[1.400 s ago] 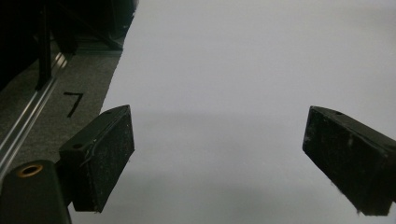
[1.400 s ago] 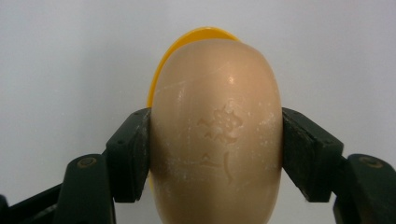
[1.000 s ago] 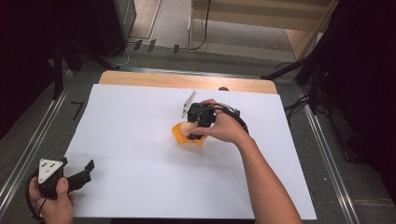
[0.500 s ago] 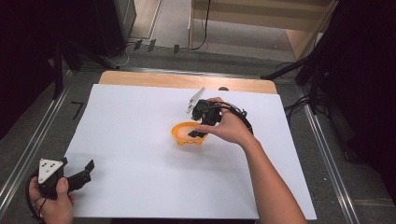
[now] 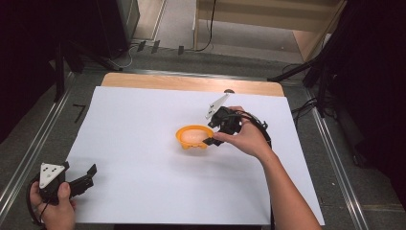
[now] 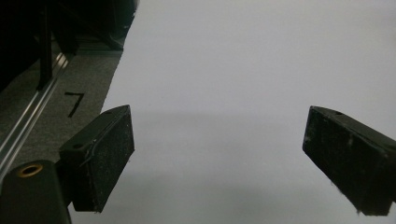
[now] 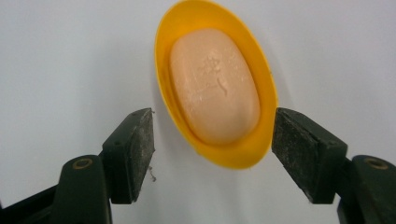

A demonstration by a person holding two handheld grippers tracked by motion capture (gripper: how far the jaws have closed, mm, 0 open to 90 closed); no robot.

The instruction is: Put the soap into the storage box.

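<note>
A white sheet covers nearly all of your table, leaving a strip of bare wood along the far edge. Metal rails run down the left and right sides. A black mark sits on the grey surface left of the sheet. Beyond the table, cables trail beside a wooden cabinet.

Your high view looks forward and down from above your side of the worktop, taking in the whole white sheet. Your left gripper view sits low and close over the sheet near the 7 o'clock corner, facing along its jaws toward the sheet's left edge. Your right gripper view looks steeply down from close range on the yellow dish, which the high view shares just past centre toward 2 o'clock.
</note>
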